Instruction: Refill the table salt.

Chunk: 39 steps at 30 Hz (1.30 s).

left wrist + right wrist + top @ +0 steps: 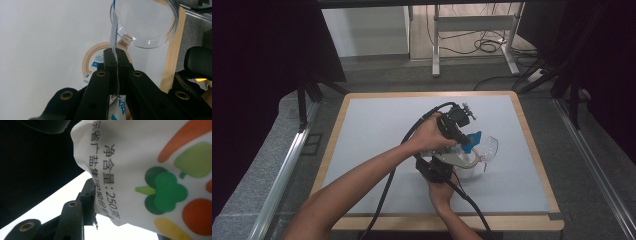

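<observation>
High view looks down on the table [362, 130]; both gripper views press close above it.

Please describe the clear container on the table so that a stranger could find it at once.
Look at the grey table, just right of its middle, where the two hands meet. The clear container lies beyond the bag they hold. It is the one see-through, round thing there; the bag is white with printed vegetables.

I see a white salt bag [150, 182] printed with black Chinese text and coloured vegetables, held up off the surface right of centre, its blue-and-white top edge [113, 32] standing thin and upright. Just right lies a clear plastic measuring cup [488, 148], tipped over.
</observation>
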Each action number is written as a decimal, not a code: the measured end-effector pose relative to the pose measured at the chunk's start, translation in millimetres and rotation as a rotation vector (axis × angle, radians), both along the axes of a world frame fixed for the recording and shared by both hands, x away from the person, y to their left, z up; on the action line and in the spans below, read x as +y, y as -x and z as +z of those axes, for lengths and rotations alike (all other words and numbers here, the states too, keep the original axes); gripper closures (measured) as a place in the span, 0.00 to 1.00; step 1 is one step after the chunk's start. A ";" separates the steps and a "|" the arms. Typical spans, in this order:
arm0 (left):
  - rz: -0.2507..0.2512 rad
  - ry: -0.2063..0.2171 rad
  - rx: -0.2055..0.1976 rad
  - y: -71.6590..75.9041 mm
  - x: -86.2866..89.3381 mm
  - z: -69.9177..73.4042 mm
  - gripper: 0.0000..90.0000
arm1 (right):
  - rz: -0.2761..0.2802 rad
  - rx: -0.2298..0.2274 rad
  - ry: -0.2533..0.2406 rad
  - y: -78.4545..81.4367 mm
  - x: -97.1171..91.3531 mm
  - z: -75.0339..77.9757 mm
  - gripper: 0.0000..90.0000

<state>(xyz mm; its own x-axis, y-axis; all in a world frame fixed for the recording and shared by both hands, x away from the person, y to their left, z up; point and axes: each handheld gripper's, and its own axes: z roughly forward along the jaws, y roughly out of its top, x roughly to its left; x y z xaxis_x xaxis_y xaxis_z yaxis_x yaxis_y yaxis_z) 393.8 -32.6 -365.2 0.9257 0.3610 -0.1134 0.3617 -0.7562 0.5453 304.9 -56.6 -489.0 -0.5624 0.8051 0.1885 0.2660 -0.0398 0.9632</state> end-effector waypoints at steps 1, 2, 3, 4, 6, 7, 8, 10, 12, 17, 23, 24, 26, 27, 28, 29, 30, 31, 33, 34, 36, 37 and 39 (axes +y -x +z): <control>0.000 -0.001 0.000 -0.1 0.0 0.0 1.00 | 0.000 -0.001 0.000 -0.1 0.0 0.0 0.64; 0.000 -0.001 0.000 -0.2 0.0 0.1 1.00 | 0.000 -0.004 0.003 -0.3 -0.1 0.0 0.64; 0.002 -0.002 0.000 -0.1 -0.1 0.1 1.00 | 0.001 -0.004 0.002 -0.4 0.0 0.1 0.64; 0.002 -0.002 0.000 -0.2 -0.1 0.2 1.00 | 0.001 -0.004 0.002 -0.5 0.0 0.2 0.64; 0.001 -0.003 0.000 -0.2 -0.4 0.5 1.00 | 0.001 -0.004 0.002 -0.6 -0.1 0.5 0.64; 0.001 -0.003 0.000 -0.2 -0.6 0.5 1.00 | 0.001 -0.004 0.001 -0.5 -0.2 0.6 0.64; 0.001 -0.002 0.001 -0.3 -0.8 0.6 1.00 | 0.001 -0.004 0.001 -0.5 -0.3 0.7 0.64; -0.001 -0.001 0.001 -0.5 -1.1 0.5 1.00 | 0.001 -0.004 0.001 -0.6 -0.6 0.9 0.64; 0.000 -0.001 0.000 -0.5 -1.6 0.4 1.00 | 0.001 -0.003 0.000 -0.7 -0.9 0.9 0.64; -0.002 -0.001 0.000 -0.6 -1.5 0.9 1.00 | 0.002 -0.003 0.001 -0.3 -1.1 1.2 0.64; -0.002 -0.004 0.000 -0.6 -1.2 0.9 1.00 | 0.002 -0.005 0.000 -0.6 -0.7 1.0 0.64; -0.002 -0.003 0.000 -0.6 -1.1 0.9 1.00 | 0.002 -0.005 0.000 -0.7 -0.6 1.0 0.64; -0.001 -0.003 0.000 -0.6 -1.0 1.1 1.00 | 0.001 -0.008 -0.001 -0.7 -0.4 1.1 0.64; -0.001 -0.002 0.000 -0.6 -0.9 1.3 1.00 | 0.001 -0.008 -0.002 -0.8 -0.3 1.2 0.64; -0.001 -0.002 0.000 -0.5 -0.7 1.4 1.00 | 0.001 -0.008 -0.002 -0.7 -0.1 1.3 0.64; -0.002 -0.003 0.000 -0.4 -0.6 1.4 1.00 | 0.001 -0.008 -0.002 -0.7 0.0 1.3 0.64; -0.001 -0.003 0.000 -0.3 -0.6 1.5 1.00 | 0.001 -0.009 -0.001 -0.7 0.1 1.3 0.64; -0.001 -0.003 0.000 -0.3 -0.5 1.6 1.00 | 0.001 -0.012 0.002 -0.8 0.0 1.2 0.64; -0.001 -0.001 -0.001 -0.2 -0.5 1.7 1.00 | 0.001 -0.013 0.002 -0.8 0.1 1.3 0.64; -0.001 -0.001 -0.001 -0.2 -0.6 1.7 1.00 | 0.001 -0.013 0.001 -0.8 0.1 1.3 0.64; -0.001 -0.001 -0.001 -0.1 -0.8 1.6 1.00 | 0.002 -0.011 0.001 -0.6 -0.2 1.5 0.64; -0.001 -0.001 0.000 -0.2 -0.9 1.6 1.00 | 0.001 -0.008 -0.002 -0.5 0.1 1.5 0.64; -0.002 0.001 0.001 -0.3 -1.0 1.4 1.00 | 0.001 -0.006 -0.004 -0.5 -0.2 1.8 0.64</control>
